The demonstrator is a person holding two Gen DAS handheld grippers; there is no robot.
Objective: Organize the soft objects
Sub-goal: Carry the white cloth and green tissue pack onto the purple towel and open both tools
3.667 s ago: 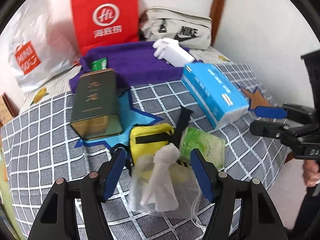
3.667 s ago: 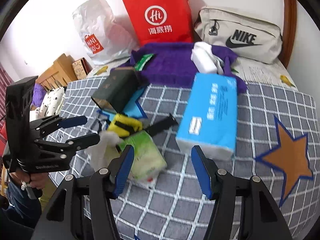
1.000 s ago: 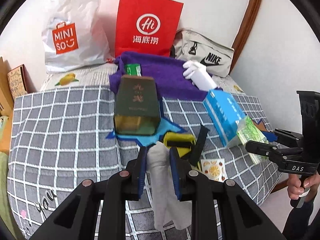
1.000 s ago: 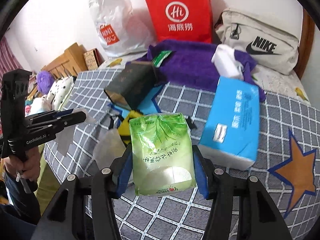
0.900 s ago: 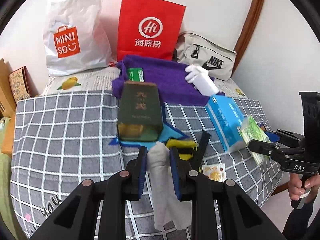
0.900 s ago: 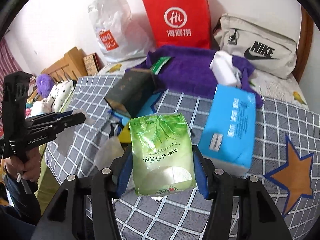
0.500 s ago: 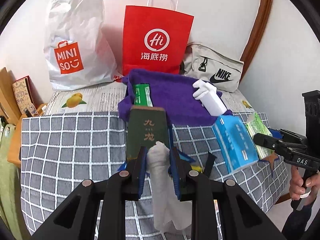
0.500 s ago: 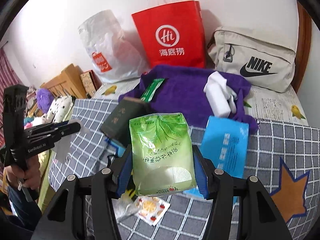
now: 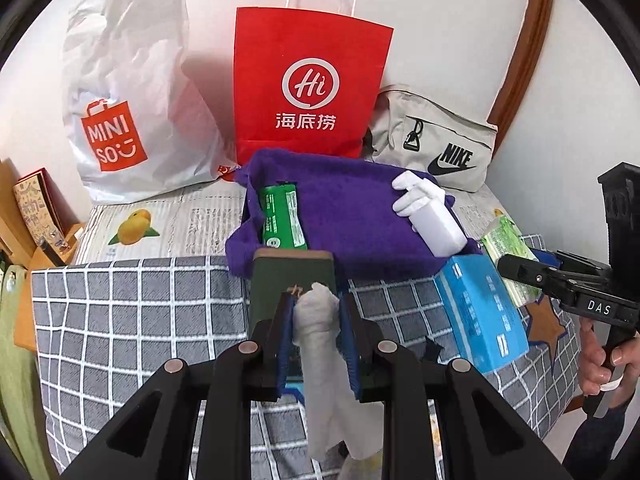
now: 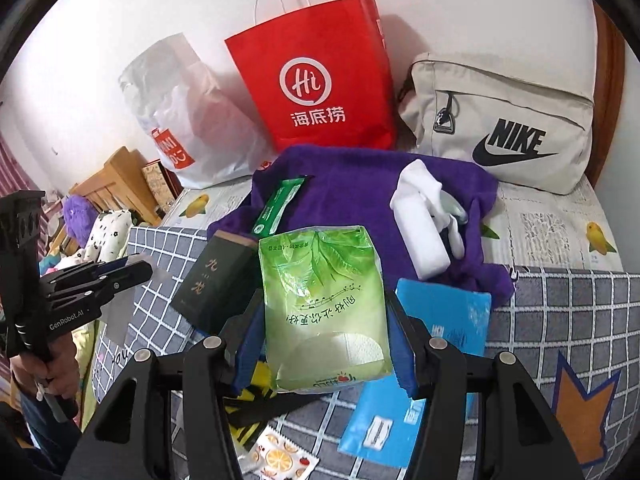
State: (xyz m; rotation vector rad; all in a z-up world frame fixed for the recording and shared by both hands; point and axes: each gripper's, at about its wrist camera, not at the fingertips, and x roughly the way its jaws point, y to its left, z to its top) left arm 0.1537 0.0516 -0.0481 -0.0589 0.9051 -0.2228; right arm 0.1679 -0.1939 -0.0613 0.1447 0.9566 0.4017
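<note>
White cloth (image 9: 320, 344) hangs pinched between the closed fingers of the left gripper (image 9: 316, 320), most of it drooping loose below the grip above the checked blanket (image 9: 120, 312). The right gripper (image 10: 324, 320) is clamped on a green tissue pack (image 10: 324, 308), held up in the air in front of the purple towel (image 10: 360, 196). Both things are off the bed, and the likely destination is one of the bags at the wall, the red paper bag (image 9: 308, 88) or the white plastic bag (image 9: 124, 92) (which one, the pictures do not say). The cloth is held by a narrow bunch only, so a quick swing could let it slide out, or its trailing end could drag across the dark green box (image 9: 292, 284) standing just ahead and tip it. The tissue pack is slippery film over soft filling; squeezed at its sides it may bulge and squirt forward, landing on the white bottle (image 10: 420, 232) or the blue tissue box (image 10: 420, 380). The two grippers also work close together, so crossing paths could knock one load loose.
</note>
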